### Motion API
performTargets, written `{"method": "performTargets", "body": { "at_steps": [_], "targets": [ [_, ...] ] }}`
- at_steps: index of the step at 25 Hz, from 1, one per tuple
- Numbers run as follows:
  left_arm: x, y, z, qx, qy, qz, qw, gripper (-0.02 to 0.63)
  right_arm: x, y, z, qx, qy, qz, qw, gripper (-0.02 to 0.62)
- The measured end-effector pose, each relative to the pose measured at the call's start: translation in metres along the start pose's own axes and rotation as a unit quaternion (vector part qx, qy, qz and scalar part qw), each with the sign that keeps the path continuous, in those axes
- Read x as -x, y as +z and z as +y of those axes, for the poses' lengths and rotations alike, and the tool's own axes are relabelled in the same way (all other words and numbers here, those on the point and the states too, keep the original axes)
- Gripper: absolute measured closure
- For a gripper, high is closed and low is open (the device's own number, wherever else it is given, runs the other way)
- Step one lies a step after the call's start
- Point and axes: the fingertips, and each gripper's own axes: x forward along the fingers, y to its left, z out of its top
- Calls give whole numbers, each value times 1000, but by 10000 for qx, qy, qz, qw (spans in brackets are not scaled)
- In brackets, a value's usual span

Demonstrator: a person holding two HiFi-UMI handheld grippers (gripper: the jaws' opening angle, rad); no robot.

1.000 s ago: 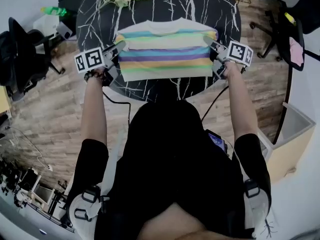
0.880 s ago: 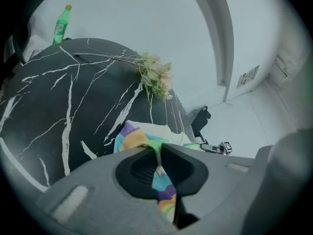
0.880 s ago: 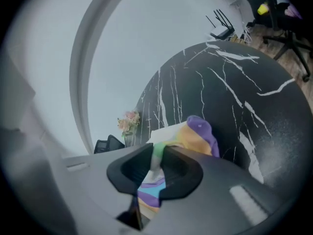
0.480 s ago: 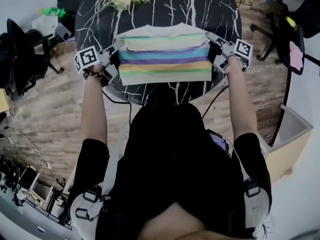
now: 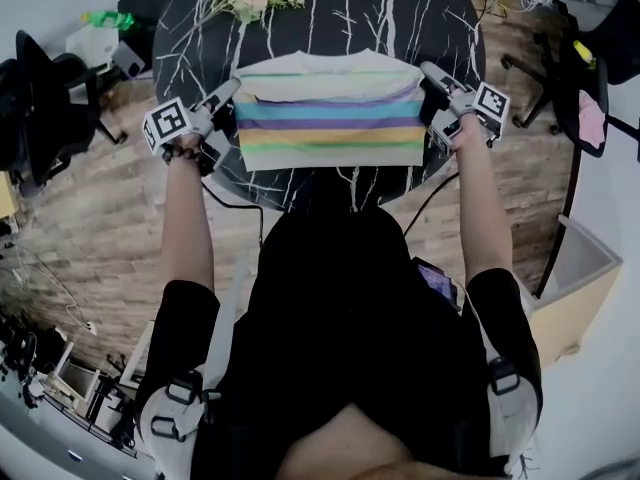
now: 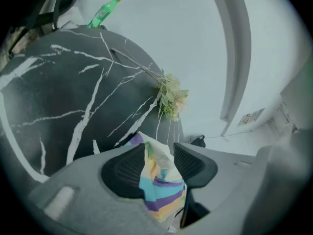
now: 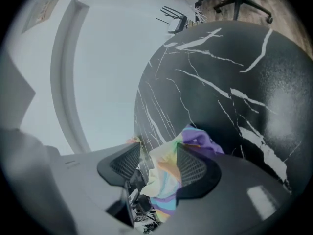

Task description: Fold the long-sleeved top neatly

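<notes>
Fingers of the left gripper stand apart, having just been opening, and a bunched side edge of the long-sleeved top sits loose between them. On the right gripper the fingers have also just been opening, and cloth lies against one pad only. Folded into a rectangle, the top lies flat by the near edge of the round bench. Its long axis and stripes run side to side along that edge, with the pale band toward the far edge.
</notes>
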Motion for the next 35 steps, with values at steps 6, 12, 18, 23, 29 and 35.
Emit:
{"method": "performTargets", "body": {
  "at_steps": [6,12,18,23,29,35],
  "targets": [
    [16,5,4,-733,252,71,9970,414,19,4,1,332,-95,-90,9994,371],
    [19,-17,2,-1394,615,353,9877,414,36,-7,-4,787,-174,-39,9967,371],
    [26,-40,0,-1971,663,410,9773,414,48,-24,-3,1033,-4,-136,9946,371],
    [46,-53,12,-1953,849,193,9769,416,52,-49,2,1676,18,-7,9859,376],
    [70,-78,28,-1936,1066,85,9752,414,43,-80,14,2099,148,246,9773,383],
    [84,-107,43,-1650,1091,81,9802,389,25,-112,29,2454,216,575,9675,385]
  ]
}}
